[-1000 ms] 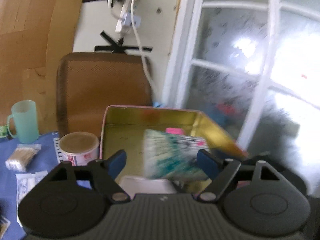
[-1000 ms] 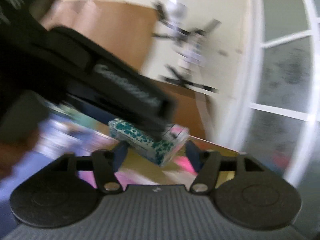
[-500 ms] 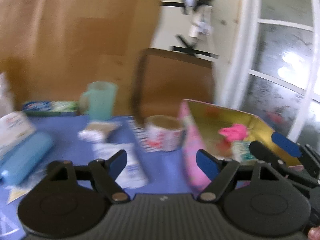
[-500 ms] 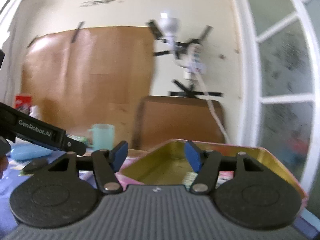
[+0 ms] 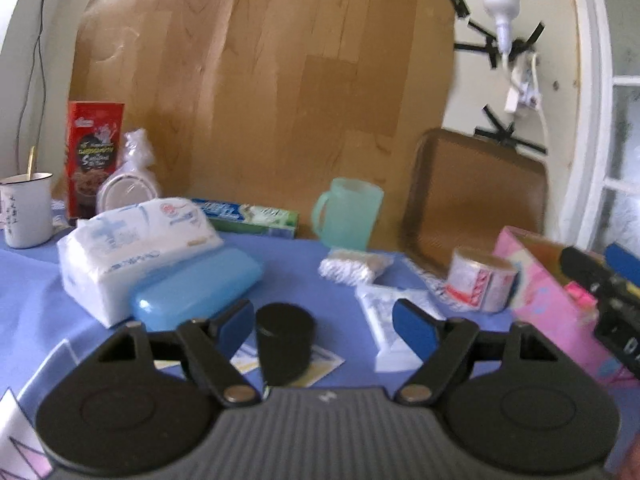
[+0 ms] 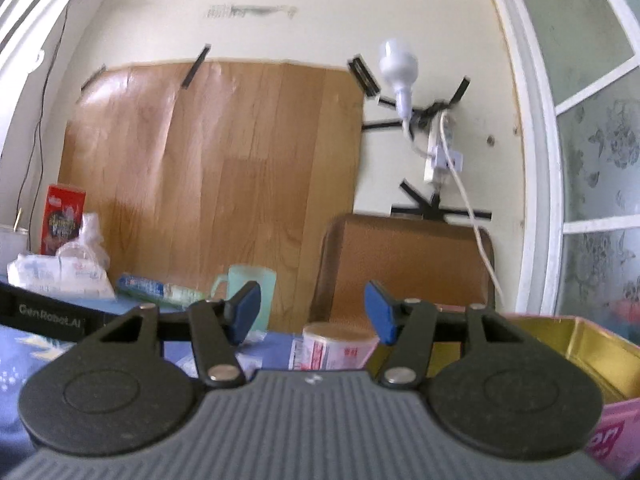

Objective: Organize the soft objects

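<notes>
Both empty: left gripper [image 5: 324,324] hangs open; right gripper [image 6: 312,314], jaws just narrowed, nothing between. Next soft pick, I'd guess, the flat white pack [image 5: 394,312] just ahead-right. Go low, pinch across, then tin [image 5: 548,300] far right.

The pink tin [image 5: 548,300] is running off the left-wrist view's right edge, its contents mostly hiding behind the right gripper [image 5: 600,280], itself blurring there.

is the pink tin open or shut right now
Open. The pink tin has no lid on it, and its gold inner walls show from above in the right wrist view; something pink lies inside.
</notes>
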A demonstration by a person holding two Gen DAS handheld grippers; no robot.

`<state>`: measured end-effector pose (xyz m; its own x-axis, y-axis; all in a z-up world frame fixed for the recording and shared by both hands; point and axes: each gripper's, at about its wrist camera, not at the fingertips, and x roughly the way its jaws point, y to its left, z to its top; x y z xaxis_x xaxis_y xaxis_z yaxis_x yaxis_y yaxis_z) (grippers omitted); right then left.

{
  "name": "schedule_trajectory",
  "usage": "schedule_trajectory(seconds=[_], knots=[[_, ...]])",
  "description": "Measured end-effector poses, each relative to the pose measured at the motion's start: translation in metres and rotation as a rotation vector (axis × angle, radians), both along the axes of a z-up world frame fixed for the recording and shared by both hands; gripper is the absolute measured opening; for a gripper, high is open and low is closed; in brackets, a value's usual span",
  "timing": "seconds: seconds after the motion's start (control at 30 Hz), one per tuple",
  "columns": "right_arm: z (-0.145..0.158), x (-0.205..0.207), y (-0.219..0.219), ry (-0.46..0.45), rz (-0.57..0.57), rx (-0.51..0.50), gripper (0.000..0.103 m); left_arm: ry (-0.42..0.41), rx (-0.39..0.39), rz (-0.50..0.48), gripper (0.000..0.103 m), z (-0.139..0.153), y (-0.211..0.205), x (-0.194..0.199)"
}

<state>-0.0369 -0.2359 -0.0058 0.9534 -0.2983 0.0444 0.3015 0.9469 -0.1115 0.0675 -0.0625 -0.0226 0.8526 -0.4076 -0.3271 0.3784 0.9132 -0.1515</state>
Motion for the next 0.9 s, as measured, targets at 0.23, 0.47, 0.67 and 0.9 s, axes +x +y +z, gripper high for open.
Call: schedule_trajectory(seconds=[0.23, 0.47, 0.67, 0.9], knots=[[0.001, 0.002, -0.003, 0.002, 0.005, 0.01, 0.061, -0.035, 0.029, 0.087, 0.082, -0.001, -0.002, -0.003], [0.001, 0.0, -0.004, -0.006, 0.007, 0.018, 0.062, -0.153, 0.086, 0.102, 0.1, 0.002, -0.011, -0.022], [0.0, 0.0, -0.004, -0.009, 0.009, 0.021, 0.063, -0.172, 0.093, 0.12, 0.102, 0.004, -0.012, -0.025], [0.0, 0.0, -0.002, -0.01, 0.009, 0.021, 0.065, -0.202, 0.097, 0.132, 0.103, 0.005, -0.012, -0.029]])
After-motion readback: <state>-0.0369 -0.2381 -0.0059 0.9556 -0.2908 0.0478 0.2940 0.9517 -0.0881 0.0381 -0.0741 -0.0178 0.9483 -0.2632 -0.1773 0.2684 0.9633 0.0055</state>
